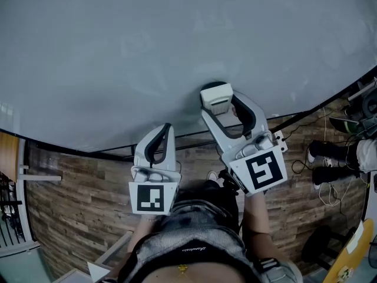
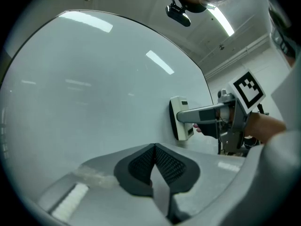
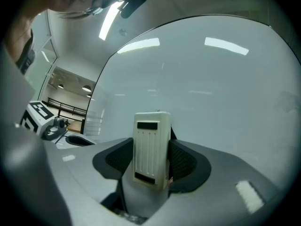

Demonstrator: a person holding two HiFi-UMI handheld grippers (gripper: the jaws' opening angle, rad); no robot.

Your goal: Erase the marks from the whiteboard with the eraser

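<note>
The whiteboard (image 1: 177, 46) fills the upper head view, and I see no marks on it. A white eraser (image 1: 217, 96) with a dark pad is pressed flat against the board's lower part, with my right gripper (image 1: 219, 101) shut on it. The right gripper view has the eraser (image 3: 151, 147) upright between the jaws. My left gripper (image 1: 162, 130) is shut and empty, held below the board's bottom edge and left of the eraser. In the left gripper view the jaws (image 2: 154, 167) meet, with the eraser (image 2: 179, 118) on the board (image 2: 94, 88) beyond.
A black frame edge (image 1: 76, 149) runs along the board's bottom. Below lies wood-plank floor (image 1: 76, 199). Cables and dark shoes (image 1: 327, 158) lie at the right, a yellow object (image 1: 353, 252) at bottom right, and a railing (image 1: 9, 217) at the left.
</note>
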